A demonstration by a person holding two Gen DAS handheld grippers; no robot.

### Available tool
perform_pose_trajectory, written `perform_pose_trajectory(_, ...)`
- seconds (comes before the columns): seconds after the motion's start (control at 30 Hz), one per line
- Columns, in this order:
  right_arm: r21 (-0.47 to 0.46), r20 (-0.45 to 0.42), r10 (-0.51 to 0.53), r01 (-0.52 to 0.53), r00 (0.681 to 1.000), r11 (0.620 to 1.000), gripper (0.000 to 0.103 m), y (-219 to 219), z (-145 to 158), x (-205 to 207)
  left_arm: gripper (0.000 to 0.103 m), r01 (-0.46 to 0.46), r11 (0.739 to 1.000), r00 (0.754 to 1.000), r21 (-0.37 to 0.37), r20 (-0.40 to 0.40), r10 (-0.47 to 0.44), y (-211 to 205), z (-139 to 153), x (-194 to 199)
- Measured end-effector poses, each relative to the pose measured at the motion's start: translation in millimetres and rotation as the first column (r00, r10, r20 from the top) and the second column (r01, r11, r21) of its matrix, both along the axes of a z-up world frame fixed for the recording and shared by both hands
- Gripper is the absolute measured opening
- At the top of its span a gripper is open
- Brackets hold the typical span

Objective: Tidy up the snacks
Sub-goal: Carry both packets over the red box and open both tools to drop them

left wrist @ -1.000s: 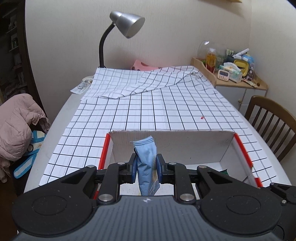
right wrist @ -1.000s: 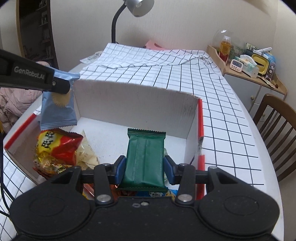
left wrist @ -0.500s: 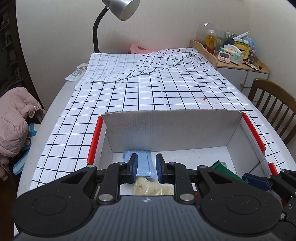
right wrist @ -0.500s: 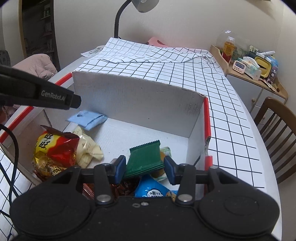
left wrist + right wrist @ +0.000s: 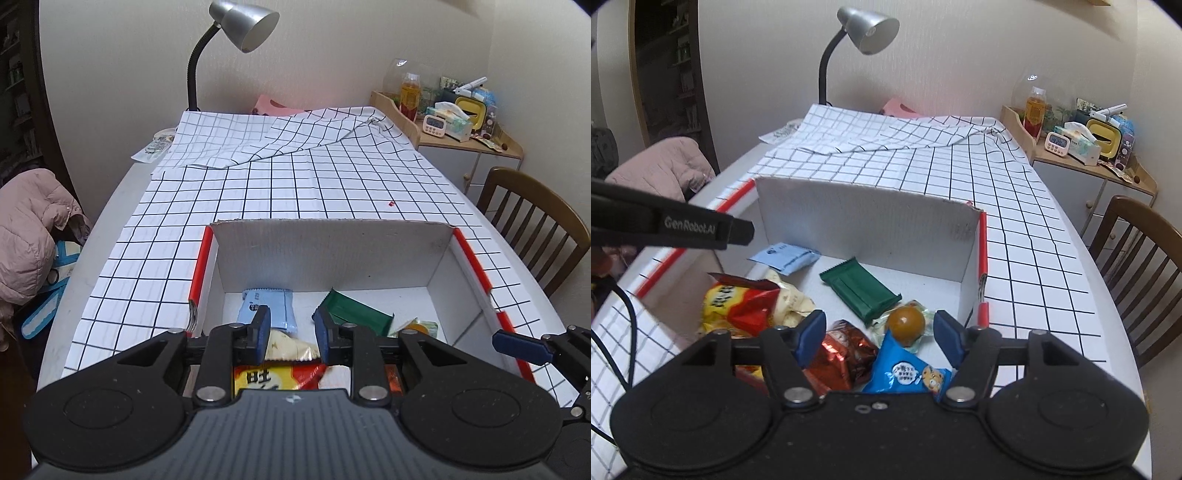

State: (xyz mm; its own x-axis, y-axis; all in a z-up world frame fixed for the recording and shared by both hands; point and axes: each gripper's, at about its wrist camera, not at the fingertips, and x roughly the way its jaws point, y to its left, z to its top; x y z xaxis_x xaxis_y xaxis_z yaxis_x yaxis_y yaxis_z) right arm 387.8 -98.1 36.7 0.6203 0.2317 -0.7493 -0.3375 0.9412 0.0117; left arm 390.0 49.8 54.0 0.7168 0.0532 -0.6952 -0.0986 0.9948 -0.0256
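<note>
**Desk:** What have you got in front of you?

**Me:** I'm over the cardboard box (image 5: pixel 871 225) on the checked tablecloth (image 5: pixel 314 192). My left gripper (image 5: pixel 291 328) is opening, with nothing between its pads. My right gripper (image 5: pixel 877 334) is opening too, and it also holds nothing.

**Desk:** Where are the snacks?

**Me:** All on the box floor. The light blue packet (image 5: pixel 785 256) lies flat near the far wall, on the left. The green packet (image 5: pixel 858 290) lies just right of it, angled, apart from both grippers. Nearer me I see a red and yellow bag (image 5: pixel 738 304) with a pale wrapper (image 5: pixel 792 299) tucked against it, a shiny red wrapper (image 5: pixel 846 352), a round brown sweet in clear wrap (image 5: pixel 907 321), and a blue bag (image 5: pixel 905 373) closest to my right pads.

**Desk:** Can you see the other tool?

**Me:** Yes, from the right camera the left one's finger (image 5: pixel 701 229) reaches in above the box's left side.
</note>
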Motion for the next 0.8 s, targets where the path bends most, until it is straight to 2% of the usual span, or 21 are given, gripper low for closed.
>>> perform_pose_trajectory(0.27,0.035,0.034,0.012,-0.013,0.999,0.999,0.072,-5.0,23.6,-27.2,0.026,0.002,1.000,1.000,-0.012,0.013,-0.002,-4.0,12.9,-32.4)
perform_pose_trajectory(0.8,0.099,0.079,0.071,-0.079,0.994,0.992,0.085,-20.0,49.4,-100.7,0.027,0.044,0.998,0.998,-0.047,0.036,-0.043,-9.8,23.4,-111.8)
